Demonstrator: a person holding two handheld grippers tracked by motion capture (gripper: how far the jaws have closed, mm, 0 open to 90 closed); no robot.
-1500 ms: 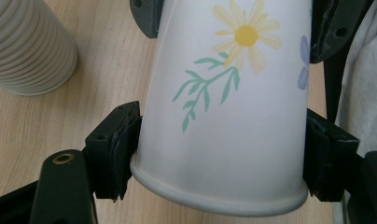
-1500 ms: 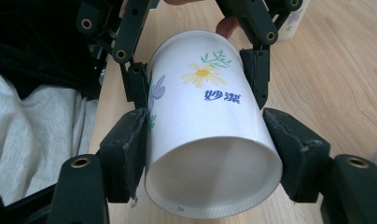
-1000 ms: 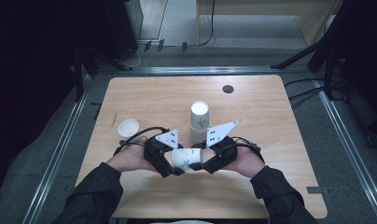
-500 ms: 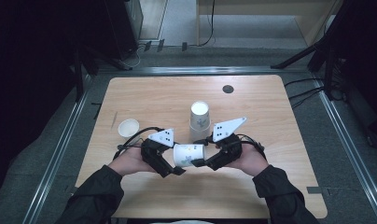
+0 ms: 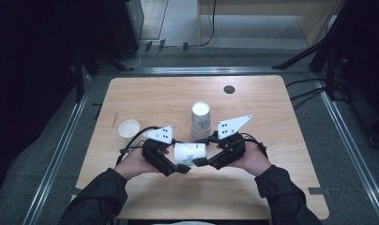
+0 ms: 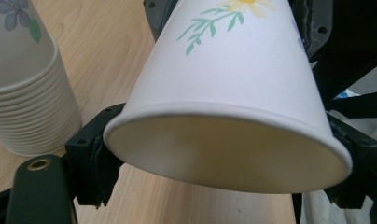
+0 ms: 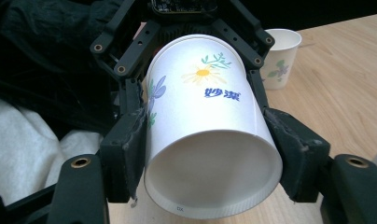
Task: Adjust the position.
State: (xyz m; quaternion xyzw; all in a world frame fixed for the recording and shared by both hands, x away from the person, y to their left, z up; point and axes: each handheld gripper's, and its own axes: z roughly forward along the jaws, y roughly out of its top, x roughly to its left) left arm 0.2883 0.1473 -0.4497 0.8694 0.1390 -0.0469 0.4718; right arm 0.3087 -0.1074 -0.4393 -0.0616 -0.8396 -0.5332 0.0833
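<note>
Item: one paper cup (image 5: pixel 189 153) with a flower print, lying on its side just above the table (image 5: pixel 281 187), directly in front of the upside-down stack of cups (image 5: pixel 200 121); its middle is partly covered by both tools in the high view. Left gripper (image 5: pixel 177 166) has just been closing on the cup's open rim end, pads against the wall; right gripper (image 5: pixel 201 151) is clamped on the base end. A single upright cup (image 5: pixel 129 128) stands left of the stack; its print is too small to read there.
</note>
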